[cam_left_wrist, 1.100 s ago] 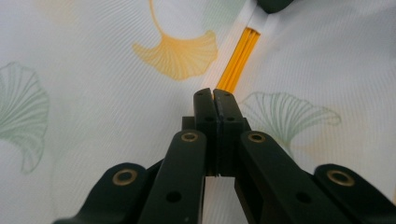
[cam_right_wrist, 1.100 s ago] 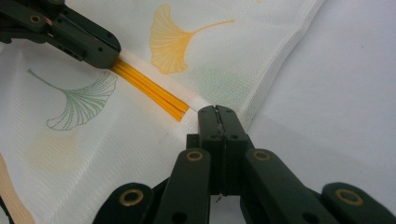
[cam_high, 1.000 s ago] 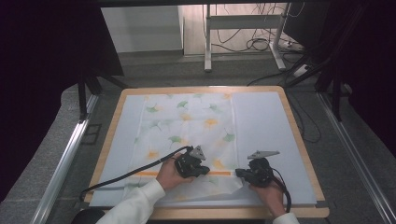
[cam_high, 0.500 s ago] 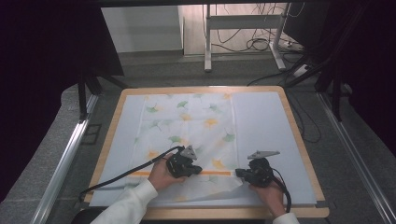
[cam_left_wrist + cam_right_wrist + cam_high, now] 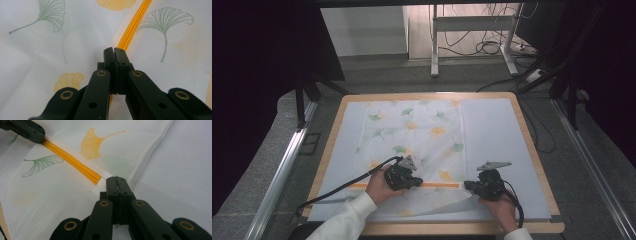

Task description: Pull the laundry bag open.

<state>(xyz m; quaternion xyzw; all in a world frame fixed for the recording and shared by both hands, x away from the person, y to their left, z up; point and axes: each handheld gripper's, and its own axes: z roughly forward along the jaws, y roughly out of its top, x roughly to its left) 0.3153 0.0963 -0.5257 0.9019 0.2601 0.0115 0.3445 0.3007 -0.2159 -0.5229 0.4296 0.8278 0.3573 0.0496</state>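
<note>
Left gripper [image 5: 416,181] shifted along cloth [image 5: 412,131]

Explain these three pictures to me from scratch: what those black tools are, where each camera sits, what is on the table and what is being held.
A person sits at a wooden table and works with two hand-held tools, each ending in two black jaws. The wide picture comes from a camera above, so the forearms enter from the bottom: the left gripper and the right gripper. The two close-ups come from cameras riding on each gripper, looking along its jaws. On the table lies a thin white cloth printed with green and yellow leaves, with an orange stripe along the near fold. Both jaw pairs are closed at that stripe, seemingly pinching the cloth's edge, the right one at its corner.
</note>
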